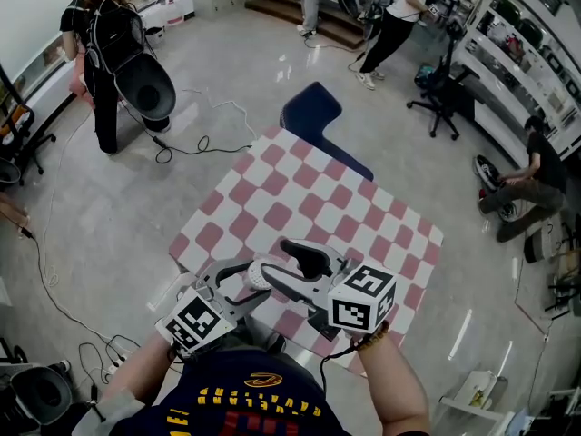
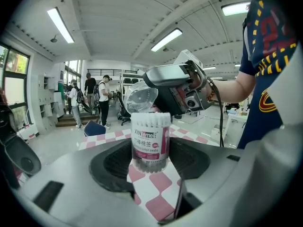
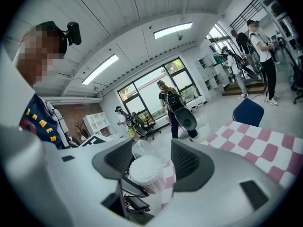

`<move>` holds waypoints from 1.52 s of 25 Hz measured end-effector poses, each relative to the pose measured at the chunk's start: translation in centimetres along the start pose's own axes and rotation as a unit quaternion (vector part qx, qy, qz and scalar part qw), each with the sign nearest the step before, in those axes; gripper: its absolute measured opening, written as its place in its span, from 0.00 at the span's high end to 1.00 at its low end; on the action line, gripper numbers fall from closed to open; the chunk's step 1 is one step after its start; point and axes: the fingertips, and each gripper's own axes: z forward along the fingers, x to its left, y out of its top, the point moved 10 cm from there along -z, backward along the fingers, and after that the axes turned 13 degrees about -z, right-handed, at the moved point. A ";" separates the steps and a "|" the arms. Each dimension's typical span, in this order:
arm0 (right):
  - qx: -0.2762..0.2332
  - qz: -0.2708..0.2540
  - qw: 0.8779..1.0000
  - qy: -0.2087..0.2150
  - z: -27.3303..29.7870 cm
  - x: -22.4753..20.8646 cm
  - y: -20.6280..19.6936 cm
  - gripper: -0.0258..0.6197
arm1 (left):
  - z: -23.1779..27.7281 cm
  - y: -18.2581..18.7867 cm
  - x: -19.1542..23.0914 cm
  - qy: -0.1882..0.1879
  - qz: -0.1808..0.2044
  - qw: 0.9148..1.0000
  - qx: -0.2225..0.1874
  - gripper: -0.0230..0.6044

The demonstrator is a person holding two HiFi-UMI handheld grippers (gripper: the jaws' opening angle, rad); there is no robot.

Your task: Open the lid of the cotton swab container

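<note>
One cotton swab container (image 2: 150, 143) stands upright above the checked tabletop (image 1: 309, 198), pinched low on its body by the left tool (image 2: 151, 161), probably to steady it. Its single clear lid (image 2: 139, 97) tilts open off the container's top, baring the packed swabs (image 3: 144, 169). The right tool (image 3: 151, 157), jaws spread, hovers over the container's top beside the lid, seemingly to work it. Two tools, one container, one lid.
</note>
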 end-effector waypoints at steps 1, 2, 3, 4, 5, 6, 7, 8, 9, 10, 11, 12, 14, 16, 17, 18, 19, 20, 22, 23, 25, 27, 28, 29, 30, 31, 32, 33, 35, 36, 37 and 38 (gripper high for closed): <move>-0.004 0.001 1.000 -0.006 -0.1 -0.3 0.2 0.57 | 0.0 0.0 0.0 0.000 -0.001 1.000 0.000 0.57; -0.008 0.002 1.000 -0.012 -0.2 -0.5 0.4 0.57 | 0.0 0.0 0.0 -0.001 -0.001 1.000 0.000 0.57; -0.011 0.003 1.000 -0.017 -0.3 -0.8 0.5 0.57 | 0.1 0.0 -0.1 -0.003 -0.002 1.000 -0.001 0.57; -0.015 0.005 1.000 -0.023 -0.4 -1.1 0.6 0.57 | 0.1 0.0 -0.1 -0.005 -0.003 1.000 -0.002 0.57; -0.019 0.009 0.999 -0.029 -0.5 -1.5 0.8 0.57 | 0.2 0.0 -0.2 -0.007 -0.004 1.000 -0.003 0.57; -0.024 0.014 0.999 -0.036 -0.6 -1.9 0.8 0.57 | 0.3 0.1 -0.2 -0.009 -0.004 1.000 -0.005 0.57; -0.030 0.021 0.998 -0.043 -0.7 -2.4 0.8 0.57 | 0.4 0.1 -0.3 -0.011 -0.004 1.000 -0.007 0.57; -0.036 0.030 0.998 -0.049 -0.7 -2.9 0.8 0.57 | 0.5 0.2 -0.3 -0.014 -0.004 1.000 -0.009 0.57; -0.041 0.039 0.997 -0.052 -0.8 -3.4 0.7 0.57 | 0.6 0.3 -0.3 -0.016 -0.003 1.000 -0.011 0.57; -0.046 0.049 0.996 -0.054 -0.7 -3.9 0.5 0.57 | 0.7 0.4 -0.3 -0.019 -0.002 1.000 -0.012 0.57; -0.049 0.059 0.996 -0.055 -0.7 -4.4 0.4 0.57 | 0.8 0.4 -0.3 -0.021 -0.001 1.000 -0.012 0.57; -0.051 0.067 0.995 -0.055 -0.6 -4.8 0.2 0.57 | 0.8 0.4 -0.3 -0.023 -0.001 1.000 -0.011 0.57; -0.052 0.079 0.994 -0.058 -0.5 -5.6 -0.2 0.57 | 1.0 0.4 -0.2 -0.026 -0.001 1.000 -0.010 0.57; -0.050 0.087 0.993 -0.062 -0.3 -6.4 -0.5 0.57 | 1.2 0.5 -0.1 -0.029 -0.001 1.000 -0.010 0.57; -0.047 0.092 0.993 -0.063 -0.2 -6.8 -0.7 0.57 | 1.2 0.5 -0.1 -0.030 -0.002 0.999 -0.010 0.57; -0.043 0.096 0.992 -0.065 0.0 -7.1 -0.9 0.57 | 1.3 0.5 0.0 -0.032 -0.003 0.999 -0.009 0.57; -0.038 0.101 0.992 -0.067 0.1 -7.5 -1.2 0.57 | 1.4 0.5 0.0 -0.033 -0.004 0.999 -0.008 0.57; -0.033 0.105 0.992 -0.069 0.3 -7.8 -1.5 0.57 | 1.6 0.5 0.1 -0.034 -0.006 0.999 -0.006 0.57; -0.023 0.111 0.991 -0.074 0.6 -8.4 -2.0 0.57 | 1.8 0.4 0.2 -0.036 -0.007 0.999 -0.005 0.57; -0.020 0.114 0.990 -0.075 0.8 -8.6 -2.2 0.57 | 1.9 0.5 0.3 -0.037 -0.007 0.999 -0.005 0.57; -0.018 0.120 0.990 -0.075 1.1 -8.9 -2.5 0.57 | 2.0 0.5 0.5 -0.038 -0.006 0.999 -0.005 0.57; -0.018 0.125 0.989 -0.072 1.4 -9.0 -2.7 0.57 | 2.2 0.5 0.6 -0.039 -0.007 0.999 -0.004 0.57; -0.018 0.127 0.989 -0.071 1.5 -9.0 -2.8 0.57 | 2.2 0.4 0.7 -0.038 -0.009 0.999 -0.004 0.57; -0.020 0.127 0.989 -0.069 1.5 -9.0 -2.7 0.57 | 2.3 0.4 0.9 -0.036 -0.014 0.999 -0.003 0.57; -0.022 0.126 0.989 -0.068 1.5 -9.0 -2.6 0.57 | 2.3 0.2 1.1 -0.034 -0.022 0.999 -0.002 0.57; -0.026 0.125 0.990 -0.067 1.5 -8.9 -2.5 0.57 | 2.4 0.0 1.4 -0.030 -0.031 0.999 -0.001 0.57; -0.032 0.125 0.989 -0.066 1.4 -8.8 -2.3 0.57 | 2.4 -0.2 1.7 -0.026 -0.041 0.999 -0.001 0.57; -0.040 0.125 0.989 -0.065 1.2 -8.6 -2.0 0.57 | 2.4 -0.3 2.1 -0.021 -0.051 0.998 0.000 0.57; -0.061 0.128 0.988 -0.065 0.8 -8.4 -1.6 0.57 | 2.3 -0.6 2.7 -0.011 -0.066 0.998 0.000 0.57; -0.071 0.129 0.987 -0.066 0.5 -8.4 -1.4 0.57 | 2.2 -0.6 2.9 -0.007 -0.071 0.997 -0.001 0.57; -0.079 0.131 0.986 -0.068 0.2 -8.3 -1.2 0.57 | 2.2 -0.6 3.1 -0.003 -0.074 0.997 -0.002 0.57; -0.086 0.131 0.985 -0.071 -0.2 -8.2 -1.2 0.57 | 2.2 -0.6 3.2 0.001 -0.075 0.997 -0.005 0.57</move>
